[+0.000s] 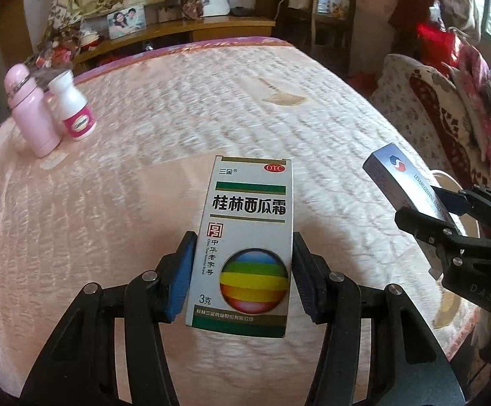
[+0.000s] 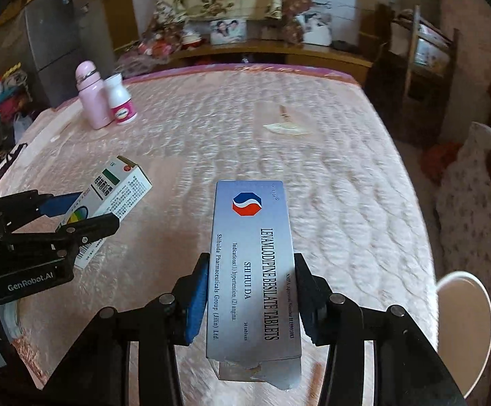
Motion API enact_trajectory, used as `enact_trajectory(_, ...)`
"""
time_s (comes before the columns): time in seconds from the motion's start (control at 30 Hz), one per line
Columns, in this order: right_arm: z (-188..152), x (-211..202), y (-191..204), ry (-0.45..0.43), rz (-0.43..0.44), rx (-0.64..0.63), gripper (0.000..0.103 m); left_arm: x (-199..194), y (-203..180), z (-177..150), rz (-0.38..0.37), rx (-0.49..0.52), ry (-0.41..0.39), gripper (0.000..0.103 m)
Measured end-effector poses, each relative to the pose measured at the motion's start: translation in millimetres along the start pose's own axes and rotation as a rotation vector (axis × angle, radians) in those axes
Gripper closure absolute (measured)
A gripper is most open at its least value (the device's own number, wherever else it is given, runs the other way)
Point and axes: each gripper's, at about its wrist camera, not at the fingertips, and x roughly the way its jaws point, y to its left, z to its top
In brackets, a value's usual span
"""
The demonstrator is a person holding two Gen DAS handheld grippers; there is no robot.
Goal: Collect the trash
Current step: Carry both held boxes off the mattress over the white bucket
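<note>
Left wrist: two boxes, two bottles.

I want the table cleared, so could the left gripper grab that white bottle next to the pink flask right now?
Probably not: the left gripper is shut on the white medicine box, so nothing can take the white bottle until that is dropped.

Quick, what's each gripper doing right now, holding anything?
Left gripper: closed on the white medicine box with the rainbow ball.
Right gripper: closed on the silver tablet box.
</note>
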Motion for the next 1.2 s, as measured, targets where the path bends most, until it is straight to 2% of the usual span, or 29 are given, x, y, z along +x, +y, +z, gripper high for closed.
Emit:
enact_trajectory(0.5, -34.3, -47.7, -66.2, -0.049, -0.068, 0.136, 0.058, -7.2, -85.2, 13.3, -0.039, 0.120, -0.042, 0.051)
enact_trajectory(1.2, -79.5, -84.0, -149.8, -0.056, -0.178, 0.300, 0.058, -0.3, -172.0, 23.3, -0.117, 0.252, -0.050, 0.051)
